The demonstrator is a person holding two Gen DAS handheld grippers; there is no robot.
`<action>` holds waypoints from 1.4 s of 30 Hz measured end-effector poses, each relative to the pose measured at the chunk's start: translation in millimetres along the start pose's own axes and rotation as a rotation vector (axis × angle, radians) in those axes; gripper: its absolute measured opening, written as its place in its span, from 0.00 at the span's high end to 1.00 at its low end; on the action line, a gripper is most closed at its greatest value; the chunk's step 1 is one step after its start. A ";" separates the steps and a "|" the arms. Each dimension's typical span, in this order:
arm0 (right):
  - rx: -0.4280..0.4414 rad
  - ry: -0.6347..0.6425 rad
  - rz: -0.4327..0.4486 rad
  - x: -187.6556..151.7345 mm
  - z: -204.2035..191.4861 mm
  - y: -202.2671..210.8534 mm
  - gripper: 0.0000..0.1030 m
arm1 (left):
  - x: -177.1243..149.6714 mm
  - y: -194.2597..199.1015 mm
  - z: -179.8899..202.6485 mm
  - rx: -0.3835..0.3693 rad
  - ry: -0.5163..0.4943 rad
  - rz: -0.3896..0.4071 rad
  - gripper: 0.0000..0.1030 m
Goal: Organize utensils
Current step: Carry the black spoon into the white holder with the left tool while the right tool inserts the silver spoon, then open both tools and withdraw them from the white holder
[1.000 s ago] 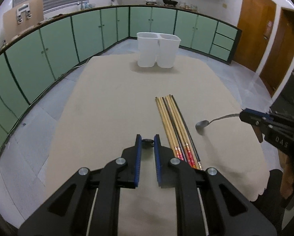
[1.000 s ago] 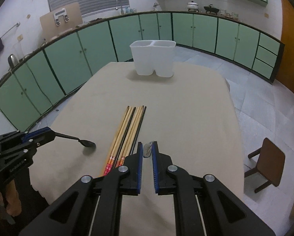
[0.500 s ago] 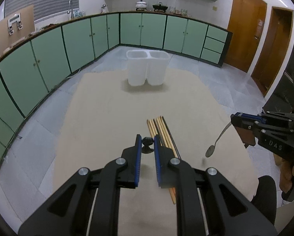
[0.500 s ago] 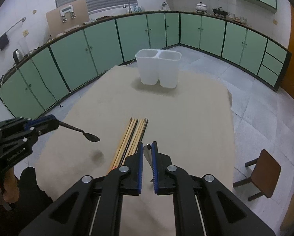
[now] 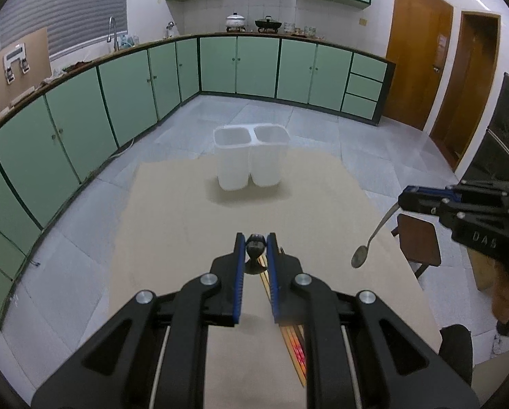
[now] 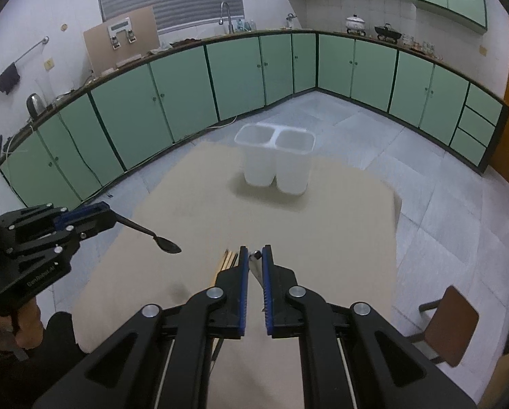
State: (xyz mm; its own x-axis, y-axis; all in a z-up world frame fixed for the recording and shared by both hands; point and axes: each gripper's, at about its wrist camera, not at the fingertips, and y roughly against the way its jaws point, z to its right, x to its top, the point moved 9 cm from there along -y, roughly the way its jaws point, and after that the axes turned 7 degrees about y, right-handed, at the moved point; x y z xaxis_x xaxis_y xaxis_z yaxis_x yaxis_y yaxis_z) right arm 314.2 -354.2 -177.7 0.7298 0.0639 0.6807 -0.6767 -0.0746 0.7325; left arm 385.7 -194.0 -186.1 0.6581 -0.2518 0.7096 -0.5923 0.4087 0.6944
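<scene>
My left gripper (image 5: 255, 240) is shut on a dark spoon (image 5: 255, 245); the right wrist view shows its bowl (image 6: 167, 244) hanging in the air over the table's left side. My right gripper (image 6: 255, 255) is shut on a silver spoon (image 6: 256, 269), whose bowl (image 5: 359, 256) hangs down in the left wrist view. Both are raised above the beige table (image 5: 186, 211). A bundle of chopsticks (image 5: 293, 344) lies on the table below, partly hidden by the fingers. A white two-compartment holder (image 5: 251, 156) stands at the far end, both compartments empty (image 6: 275, 160).
Green cabinets (image 5: 84, 119) line the room beyond the table. A brown chair (image 6: 450, 323) stands on the tiled floor to the table's right. The table's right edge (image 6: 395, 225) drops to the floor.
Both grippers have lifted their spoons off the table and risen well above it. The chopsticks stayed on the table.
</scene>
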 end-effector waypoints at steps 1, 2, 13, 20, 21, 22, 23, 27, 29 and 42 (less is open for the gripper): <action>-0.002 0.004 0.001 6.7 2.0 0.0 0.92 | 7.6 -1.8 -0.3 -0.001 -0.003 0.004 0.89; -0.003 0.005 0.001 13.3 4.4 -0.6 0.92 | 15.0 -3.7 -0.8 0.000 -0.005 0.007 0.89; -0.009 -0.019 0.008 108.1 39.0 -23.4 0.92 | 111.6 -37.9 -4.4 0.005 -0.004 0.049 0.89; -0.032 -0.057 0.019 161.4 69.4 -58.5 0.92 | 164.8 -76.1 -4.5 0.016 -0.006 0.082 0.89; -0.036 -0.062 0.024 168.6 74.4 -65.8 0.92 | 173.9 -84.7 -4.7 0.010 0.001 0.087 0.89; -0.039 -0.069 0.027 174.9 79.3 -73.2 0.92 | 179.6 -90.9 -8.9 0.009 0.005 0.090 0.89; -0.040 -0.078 0.027 180.0 83.9 -81.5 0.92 | 185.3 -99.3 -10.0 0.010 0.011 0.091 0.89; -0.045 -0.097 0.026 191.5 97.0 -111.8 0.92 | 197.7 -132.9 -15.0 -0.003 0.040 0.078 0.89; -0.044 -0.109 0.014 191.1 103.6 -131.7 0.93 | 196.3 -154.0 -18.9 -0.004 0.052 0.060 0.89; -0.020 -0.148 -0.053 155.2 116.7 -183.3 0.92 | 165.1 -218.3 -46.2 0.020 0.109 -0.016 0.67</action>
State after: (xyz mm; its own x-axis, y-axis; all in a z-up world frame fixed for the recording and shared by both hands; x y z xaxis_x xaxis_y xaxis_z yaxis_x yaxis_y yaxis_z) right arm 562.9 -446.8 -207.7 0.7702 -0.0806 0.6327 -0.6372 -0.0551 0.7687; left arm 645.1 -284.3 -226.1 0.7135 -0.1613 0.6819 -0.5898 0.3872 0.7087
